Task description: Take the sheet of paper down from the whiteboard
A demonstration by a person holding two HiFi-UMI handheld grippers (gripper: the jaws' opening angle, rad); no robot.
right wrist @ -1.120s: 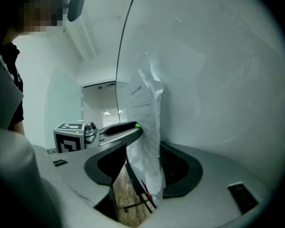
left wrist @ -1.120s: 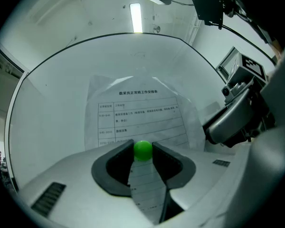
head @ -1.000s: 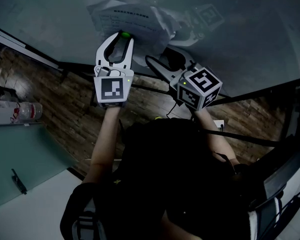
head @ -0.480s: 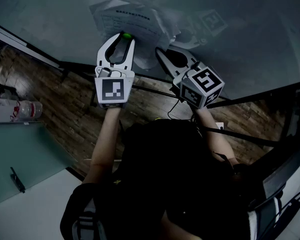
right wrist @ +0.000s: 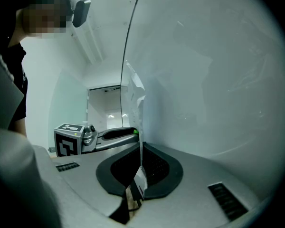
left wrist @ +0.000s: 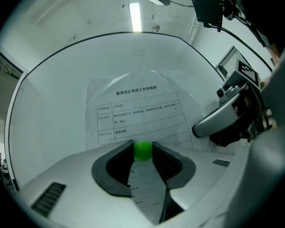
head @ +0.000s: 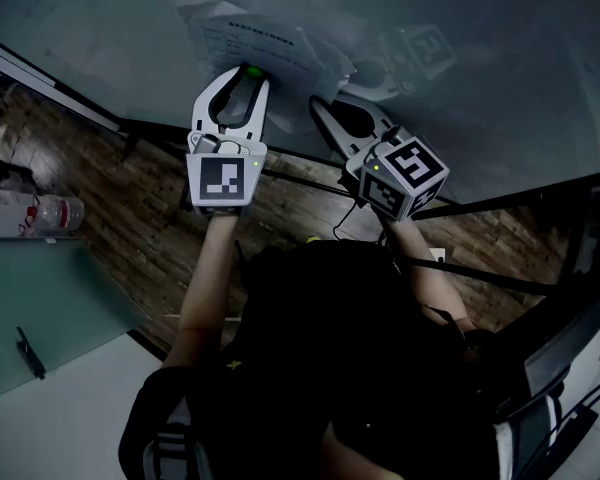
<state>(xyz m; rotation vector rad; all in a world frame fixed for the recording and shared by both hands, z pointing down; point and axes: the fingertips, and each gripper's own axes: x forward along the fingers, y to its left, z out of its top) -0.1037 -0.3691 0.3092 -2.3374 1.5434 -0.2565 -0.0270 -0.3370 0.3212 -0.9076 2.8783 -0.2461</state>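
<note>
A printed sheet of paper (head: 270,40) hangs on the whiteboard (head: 480,48) under a round green magnet (head: 250,69). My left gripper (head: 248,73) points at the board with its pads on both sides of the magnet (left wrist: 142,150), low on the sheet (left wrist: 137,108). My right gripper (head: 318,104) comes in from the sheet's right side and is shut on the paper's edge (right wrist: 135,99), which stands out from the board and runs down between the closed jaws (right wrist: 140,148). In the right gripper view the left gripper (right wrist: 133,133) shows beyond the sheet.
The whiteboard's stand (head: 310,158) runs dark bars under both grippers. A plastic bottle (head: 55,214) lies on a pale table (head: 40,298) at the left, above a wooden floor (head: 130,218). The person's dark torso fills the lower middle.
My right gripper's jaws, wide open a second ago, have closed on the sheet's right edge. The left gripper has stayed on the green magnet.
</note>
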